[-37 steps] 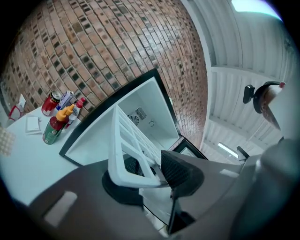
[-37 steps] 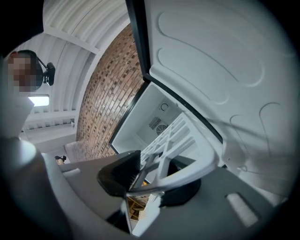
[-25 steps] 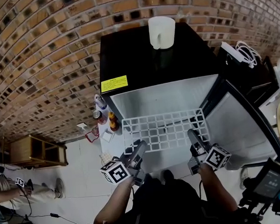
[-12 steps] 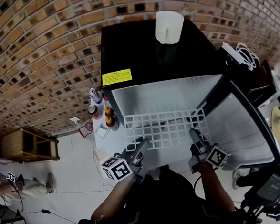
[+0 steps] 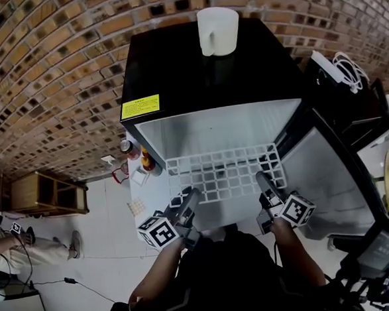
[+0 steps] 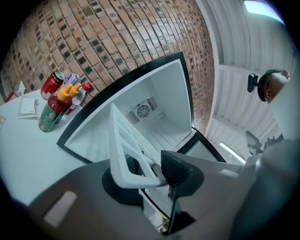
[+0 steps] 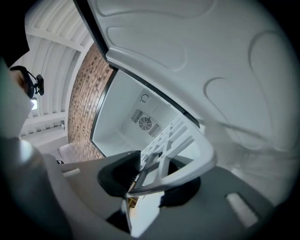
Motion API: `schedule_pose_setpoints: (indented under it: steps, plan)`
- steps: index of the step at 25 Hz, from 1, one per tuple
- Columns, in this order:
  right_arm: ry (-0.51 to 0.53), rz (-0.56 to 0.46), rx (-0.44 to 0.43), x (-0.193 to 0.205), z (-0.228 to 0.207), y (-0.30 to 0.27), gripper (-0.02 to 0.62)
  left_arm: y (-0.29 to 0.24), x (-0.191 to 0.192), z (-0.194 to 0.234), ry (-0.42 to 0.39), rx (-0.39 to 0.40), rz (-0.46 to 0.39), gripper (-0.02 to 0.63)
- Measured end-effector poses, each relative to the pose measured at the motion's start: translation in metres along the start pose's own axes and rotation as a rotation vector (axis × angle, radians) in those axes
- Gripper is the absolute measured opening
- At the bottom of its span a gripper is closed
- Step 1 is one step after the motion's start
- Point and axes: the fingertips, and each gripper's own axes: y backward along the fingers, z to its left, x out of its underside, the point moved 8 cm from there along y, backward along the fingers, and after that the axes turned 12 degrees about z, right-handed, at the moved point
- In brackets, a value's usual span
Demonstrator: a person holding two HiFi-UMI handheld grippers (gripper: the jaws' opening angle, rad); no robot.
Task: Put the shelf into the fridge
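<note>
A white grid shelf (image 5: 224, 175) is held level in front of the open black mini fridge (image 5: 209, 84), its far edge at the white cavity (image 5: 213, 133). My left gripper (image 5: 188, 202) is shut on the shelf's near left corner (image 6: 124, 159). My right gripper (image 5: 263, 185) is shut on the near right corner (image 7: 187, 157). Both gripper views look past the shelf into the cavity, with a round vent (image 6: 143, 110) on its back wall (image 7: 144, 124). The fridge door (image 5: 335, 168) stands open at the right.
A white mug (image 5: 217, 30) stands on the fridge top. Cans and bottles (image 5: 138, 159) sit on a low white surface (image 6: 23, 145) left of the fridge. The brick wall (image 5: 49, 75) is behind. A seated person (image 5: 15, 247) and a wooden shelf unit (image 5: 48, 195) are at the far left.
The shelf and both grippers have moved a little toward the fridge opening. The head view has shifted, so the fridge sits slightly more left.
</note>
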Motion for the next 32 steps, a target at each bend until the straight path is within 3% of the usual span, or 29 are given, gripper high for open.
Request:
schedule_pose_setpoints:
  steps: [11,17,32]
  plan:
    - [-0.002,0.008,0.007,-0.005,-0.009,-0.016,0.130,-0.007,-0.008,0.011,0.008,-0.050,-0.007,0.110]
    - [0.002,-0.007,0.013,-0.005,-0.012,-0.018,0.130,-0.010,-0.008,0.016,0.013,-0.022,-0.006,0.110]
    - [-0.052,-0.039,0.059,-0.011,-0.007,-0.028,0.124,-0.014,-0.012,0.013,0.024,-0.040,0.000,0.103]
